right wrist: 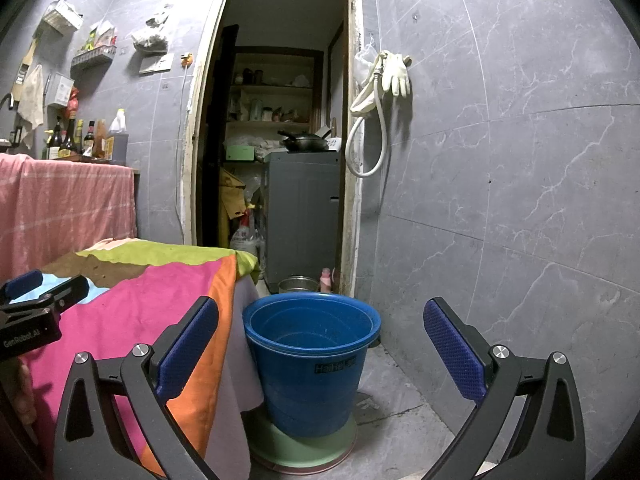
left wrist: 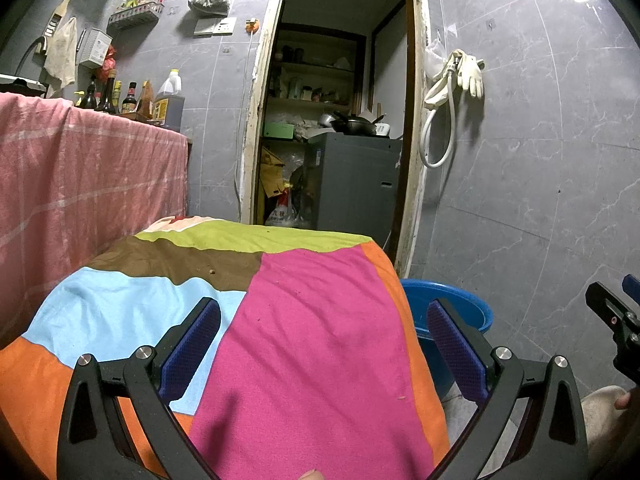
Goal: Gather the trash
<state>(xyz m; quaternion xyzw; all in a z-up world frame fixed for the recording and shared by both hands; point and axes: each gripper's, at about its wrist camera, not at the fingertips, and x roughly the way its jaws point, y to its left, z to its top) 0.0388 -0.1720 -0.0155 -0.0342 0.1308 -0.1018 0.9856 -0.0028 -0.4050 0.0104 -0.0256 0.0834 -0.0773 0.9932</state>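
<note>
A blue bucket [right wrist: 310, 364] stands on the floor on a green base, right of a table under a patchwork cloth [left wrist: 304, 320]. The bucket's rim also shows in the left wrist view [left wrist: 452, 308]. Small crumbs [left wrist: 211, 271] lie on the cloth; no larger trash shows. My left gripper [left wrist: 324, 344] is open and empty, low over the cloth. My right gripper [right wrist: 320, 348] is open and empty, in front of the bucket. The right gripper's body shows at the right edge of the left wrist view [left wrist: 616, 320], and the left gripper shows at the left edge of the right wrist view [right wrist: 36, 304].
A pink cloth [left wrist: 80, 184] covers a counter at left with bottles [left wrist: 132, 100] on it. An open doorway [right wrist: 280, 140] leads to a storeroom with a grey cabinet [right wrist: 304, 220]. A hose and gloves [right wrist: 384, 92] hang on the grey tiled wall.
</note>
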